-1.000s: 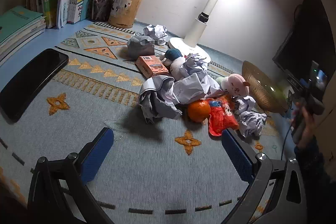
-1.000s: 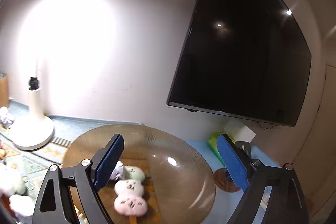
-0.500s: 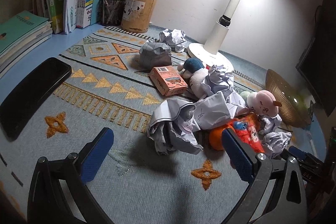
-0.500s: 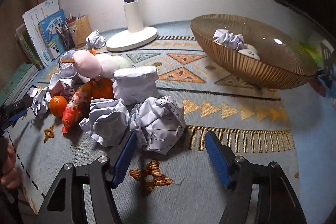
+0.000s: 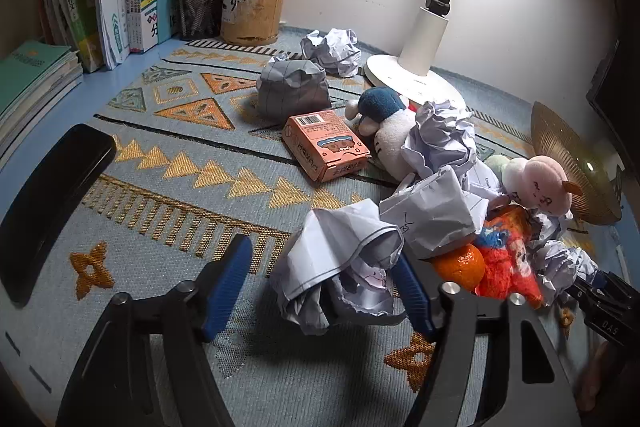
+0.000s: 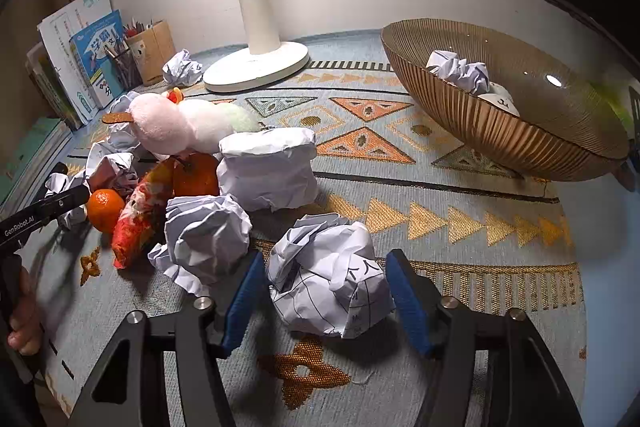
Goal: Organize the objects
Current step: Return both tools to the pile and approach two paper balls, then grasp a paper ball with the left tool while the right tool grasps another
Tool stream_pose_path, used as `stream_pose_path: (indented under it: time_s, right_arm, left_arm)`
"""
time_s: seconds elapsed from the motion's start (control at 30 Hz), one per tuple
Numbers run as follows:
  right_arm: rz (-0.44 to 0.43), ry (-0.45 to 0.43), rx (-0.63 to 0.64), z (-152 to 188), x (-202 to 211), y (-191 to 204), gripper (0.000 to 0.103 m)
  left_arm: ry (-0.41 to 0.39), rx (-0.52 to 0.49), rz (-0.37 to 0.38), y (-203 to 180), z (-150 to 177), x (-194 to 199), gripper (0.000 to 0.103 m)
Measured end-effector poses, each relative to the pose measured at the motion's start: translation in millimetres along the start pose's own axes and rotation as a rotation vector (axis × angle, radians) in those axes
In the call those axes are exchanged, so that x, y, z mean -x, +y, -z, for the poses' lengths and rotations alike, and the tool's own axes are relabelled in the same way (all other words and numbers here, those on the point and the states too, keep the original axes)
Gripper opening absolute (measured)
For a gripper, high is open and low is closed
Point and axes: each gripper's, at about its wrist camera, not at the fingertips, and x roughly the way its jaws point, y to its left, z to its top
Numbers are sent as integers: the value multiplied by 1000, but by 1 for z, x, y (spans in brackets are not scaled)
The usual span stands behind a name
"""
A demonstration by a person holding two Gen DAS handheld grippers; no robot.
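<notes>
While the left gripper (image 5: 324, 285) hangs low over the patterned blue-and-orange woven mat (image 5: 168, 187), its blue-padded jaws have just been closing around a loosely crumpled sheet of white paper (image 5: 340, 263); the right pad lies against the paper's edge, but the left pad stands clear of it, so nothing is gripped. Behind that sheet sit a small orange cardboard box (image 5: 326, 145), a round orange fruit (image 5: 460, 263), a pink plush toy (image 5: 540, 187) and more paper wads, with a white lamp base (image 5: 404, 75) beyond.

In the right wrist view, the right gripper (image 6: 326, 301) has likewise been narrowing its jaws on either side of a tight white ball of lined paper (image 6: 330, 287) resting on the mat (image 6: 460, 227). Both pads sit at the ball's flanks; whether they press it I cannot tell. A ribbed amber glass bowl (image 6: 500, 131) stands well apart at upper right, already holding crumpled paper (image 6: 460, 71).
</notes>
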Motion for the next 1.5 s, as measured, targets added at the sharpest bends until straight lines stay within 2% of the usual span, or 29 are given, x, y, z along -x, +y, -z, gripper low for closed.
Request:
stream_pose_path:
  time_s: [0.07,0.1,0.27,0.37,0.43,0.57,0.63,0.7,0.8,0.87,0.93,1.07,1.27,1.5]
  right_arm:
    - [0,-6,11,0,1,3,57]
    - [6,-11,15,0,1,4,56]
    - [9,-68,-13,0,14,-3,53]
    - [-55,-72,-123,5,27,-24,53]
    - [-80,-78,-159,13,39,-33,53]
    - [-134,-73,-127,29,60,-34,54]
    - [-115,-74,-84,37,63,-28,54]
    - [-75,-67,-34,43,59,-19,55]
    - [-71,-34,-2,45,49,-11,55]
    - [-56,-40,24,44,49,-6,55]
    - [-58,-39,38,44,47,-5,55]
    - [-63,-18,40,42,43,-5,55]
    - [-89,3,11,43,41,-10,65]
    - [-91,-2,-12,59,47,-11,66]
  left_arm:
    - [-8,-1,-15,-1,0,1,55]
    - [-7,-4,-9,-1,0,0,49]
    - [-45,-36,-9,-10,4,12,47]
    - [-63,7,82,-16,14,29,47]
    - [-92,12,107,-26,24,42,47]
    - [-124,-21,161,-56,41,61,47]
    - [-135,-23,189,-69,50,67,47]
    - [-143,-21,184,-80,60,69,47]
    - [-135,-53,151,-96,69,66,47]
    - [-131,-80,122,-104,69,64,47]
    - [-141,-99,122,-112,66,65,47]
    - [-155,-153,114,-129,57,58,47]
    - [-154,-189,111,-135,58,49,50]
    - [-134,-218,112,-139,61,45,51]
